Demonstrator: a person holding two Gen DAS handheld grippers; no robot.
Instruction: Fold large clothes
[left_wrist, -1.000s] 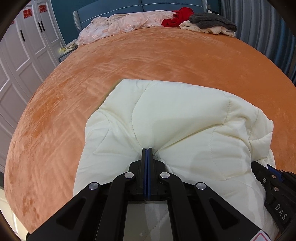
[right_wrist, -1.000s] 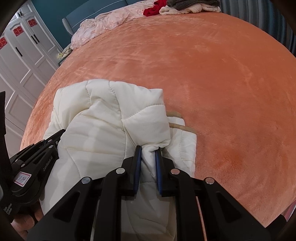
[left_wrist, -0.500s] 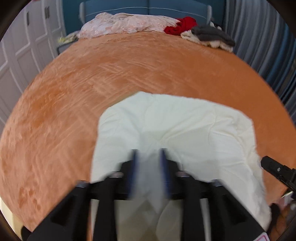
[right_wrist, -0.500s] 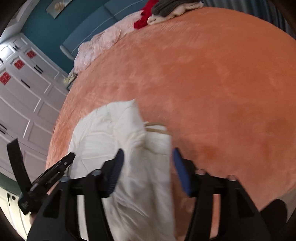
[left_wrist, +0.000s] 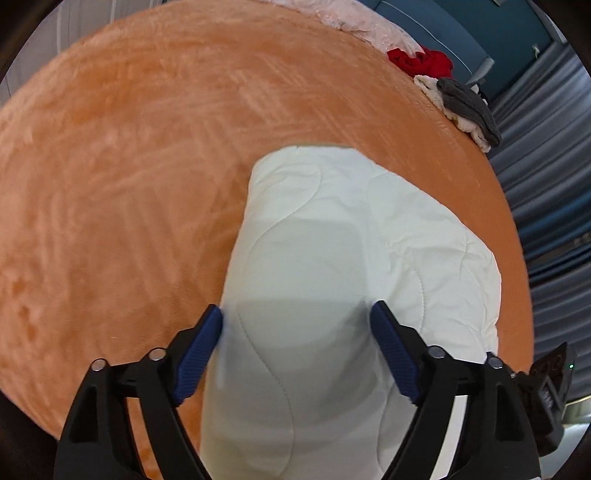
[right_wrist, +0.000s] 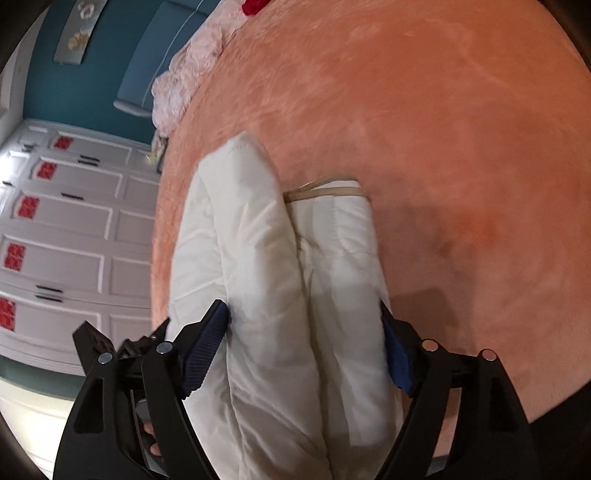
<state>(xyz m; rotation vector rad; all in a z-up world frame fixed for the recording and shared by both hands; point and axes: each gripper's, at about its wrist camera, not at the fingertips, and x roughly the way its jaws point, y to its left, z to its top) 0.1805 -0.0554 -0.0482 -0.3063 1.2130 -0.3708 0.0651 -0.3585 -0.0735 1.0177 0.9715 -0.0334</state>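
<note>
Cream quilted jacket folded on orange bed, long axis running to 12 o'clock from both tools. Left tool and right tool opening, straddling it, neither pinching.

Left gripper: was pinched shut on a fold of the cream quilted padded jacket; jaws now opening, spread wide, fabric lying loose between the blue pads.
Right gripper: had clamped a jacket fold; jaws now opening, fold released.
Jacket: bunched, lifted folds have settled flatter on the orange plush bedspread.
Both views: rolled, scene now tilted.
</note>
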